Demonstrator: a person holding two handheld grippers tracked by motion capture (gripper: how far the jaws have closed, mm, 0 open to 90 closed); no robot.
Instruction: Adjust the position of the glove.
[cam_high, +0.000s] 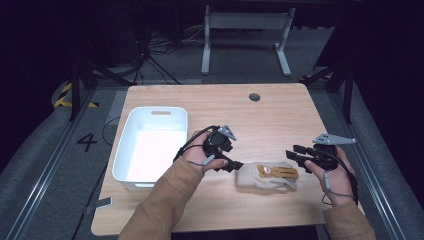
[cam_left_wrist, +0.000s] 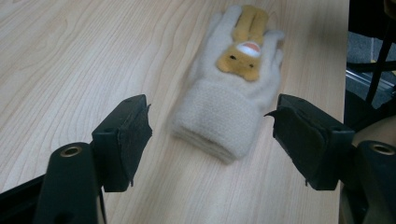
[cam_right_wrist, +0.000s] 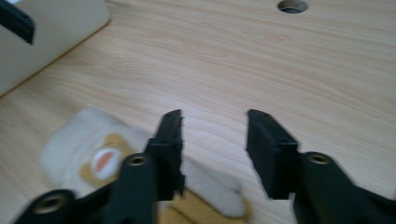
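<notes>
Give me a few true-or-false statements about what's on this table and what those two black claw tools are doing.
1. A cream glove with a bear patch lies on the wooden table. True.
2. The glove is inside the white bin. False: it lies on the table, right of the bin.
3. The left gripper is open, jaws either side of the glove's cuff. True.
4. The right gripper is clamped on the glove. False: its jaws stand apart, gripping nothing.

A light wooden table (cam_high: 280, 115) carries two things: a white bin (cam_high: 151, 147) toward nine o'clock and a cream glove (cam_high: 267, 176) with a tan bear patch near five o'clock. A round grommet hole (cam_high: 254, 97) sits toward one o'clock.
</notes>
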